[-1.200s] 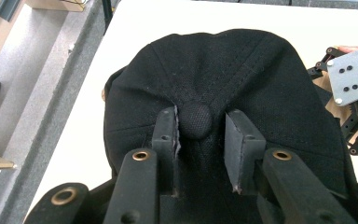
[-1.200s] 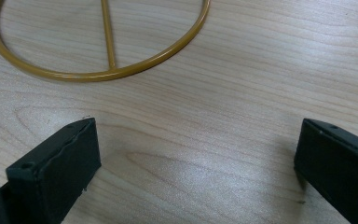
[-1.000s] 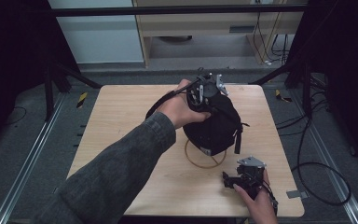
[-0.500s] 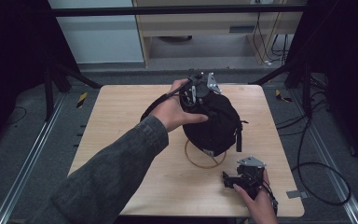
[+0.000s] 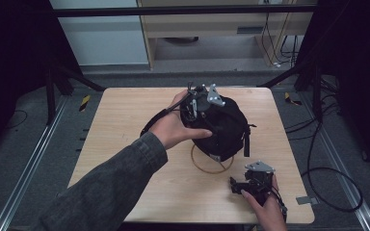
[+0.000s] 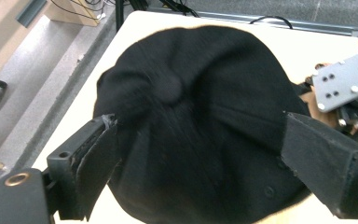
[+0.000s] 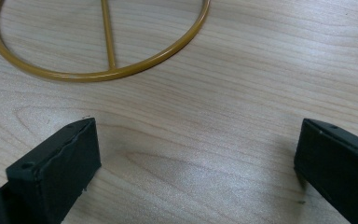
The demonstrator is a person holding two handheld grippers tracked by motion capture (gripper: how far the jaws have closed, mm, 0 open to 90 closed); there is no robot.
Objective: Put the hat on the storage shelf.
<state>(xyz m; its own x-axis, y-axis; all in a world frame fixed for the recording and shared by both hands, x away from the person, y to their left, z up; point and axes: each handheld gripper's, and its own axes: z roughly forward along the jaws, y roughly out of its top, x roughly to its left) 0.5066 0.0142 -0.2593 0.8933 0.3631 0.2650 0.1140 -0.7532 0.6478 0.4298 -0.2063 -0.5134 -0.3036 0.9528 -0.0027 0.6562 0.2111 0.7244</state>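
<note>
Left gripper (image 5: pixel 200 103) hovers right over the black cap (image 5: pixel 221 127), jaws spread wide to either side of its crown and gripping nothing. The cap sits on the wooden table (image 5: pixel 120 125), perched over a yellow ring (image 5: pixel 212 166) that peeks out from its near edge. Right gripper (image 5: pixel 243 185) rests low on the table just beside that ring, on the person's side, jaws wide apart too, nothing between them.

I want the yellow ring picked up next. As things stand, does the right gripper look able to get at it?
Probably yes. The right gripper rests low on the table with jaws wide open, and bare wood lies between it and the yellow ring. The black cap covers the ring's far part; the near arc is free.
</note>
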